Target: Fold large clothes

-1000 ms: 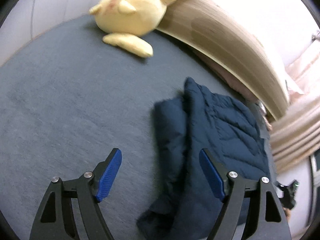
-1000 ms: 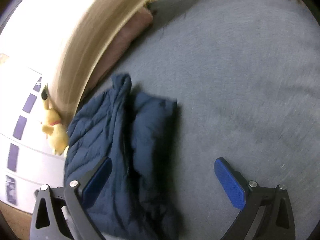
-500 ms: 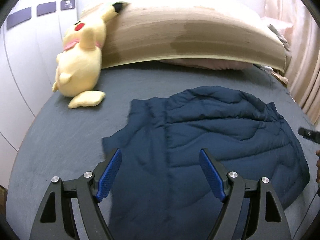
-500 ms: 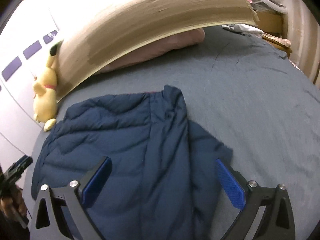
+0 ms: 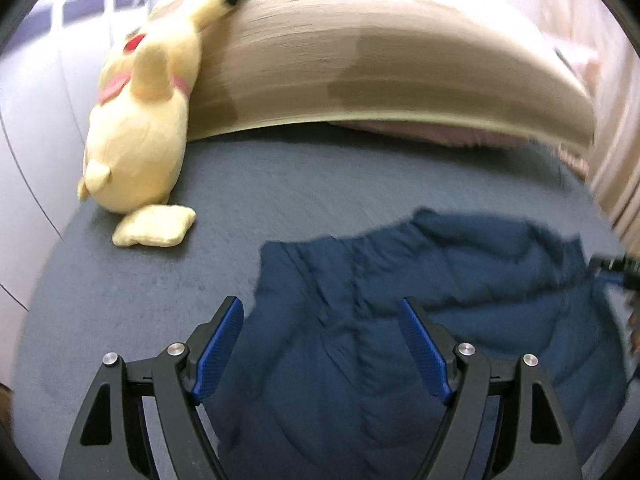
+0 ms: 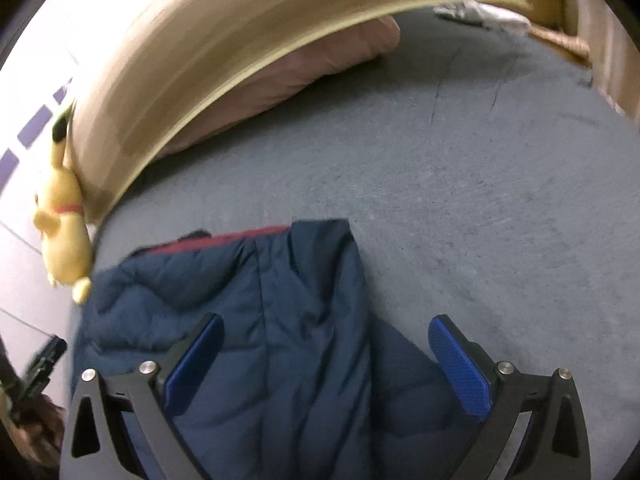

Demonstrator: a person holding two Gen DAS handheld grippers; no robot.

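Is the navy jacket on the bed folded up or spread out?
Mostly spread out: the navy jacket lies flat on the bed, one side section lapped over the body.

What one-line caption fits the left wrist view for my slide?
Open left gripper above a navy quilted jacket on the grey bed, yellow plush toy against the headboard.

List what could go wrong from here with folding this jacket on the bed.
1. The navy quilted jacket lies bunched, one panel folded over, so a grab may pinch several layers.
2. Both the left gripper and right gripper are open and hold nothing.
3. The yellow plush toy sits nearby; spreading the jacket could knock it.
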